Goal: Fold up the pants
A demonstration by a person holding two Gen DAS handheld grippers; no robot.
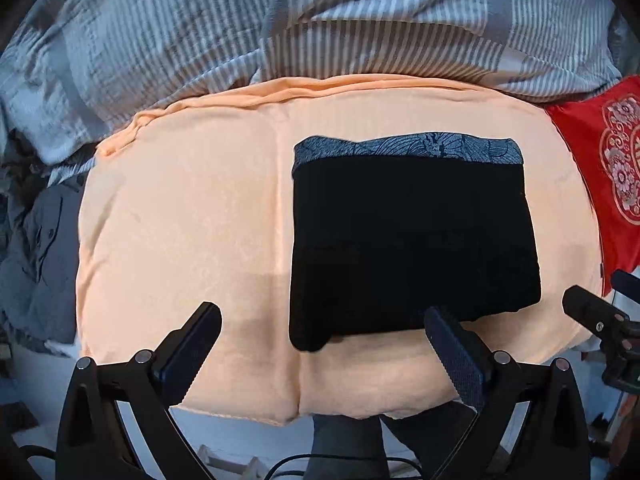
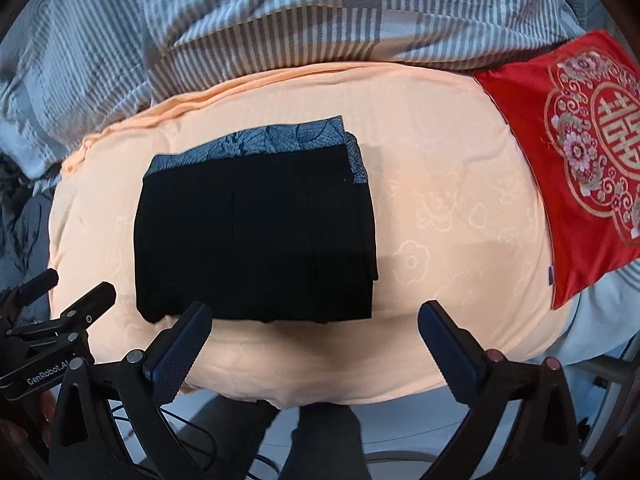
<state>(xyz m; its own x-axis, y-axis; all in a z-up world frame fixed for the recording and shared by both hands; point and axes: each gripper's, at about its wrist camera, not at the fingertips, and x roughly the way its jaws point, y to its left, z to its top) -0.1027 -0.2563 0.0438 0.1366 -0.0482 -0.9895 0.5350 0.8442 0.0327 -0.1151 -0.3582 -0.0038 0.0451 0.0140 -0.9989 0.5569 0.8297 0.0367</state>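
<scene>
The black pants [image 1: 412, 248] lie folded into a compact rectangle on the peach blanket [image 1: 192, 208], with a blue patterned waistband [image 1: 408, 147] along the far edge. They also show in the right wrist view [image 2: 256, 240]. My left gripper [image 1: 322, 316] is open and empty, held above the near edge of the blanket, just short of the pants' near left corner. My right gripper [image 2: 316, 314] is open and empty, at the pants' near edge. The right gripper also shows in the left wrist view [image 1: 600, 320], and the left one in the right wrist view [image 2: 60, 296].
A grey and white striped duvet [image 1: 320, 24] is bunched behind the blanket. A red embroidered cushion [image 2: 580, 160] lies to the right. Dark grey clothes [image 1: 36, 248] are piled at the left. Cables and a pale floor [image 1: 240, 440] lie below the bed's near edge.
</scene>
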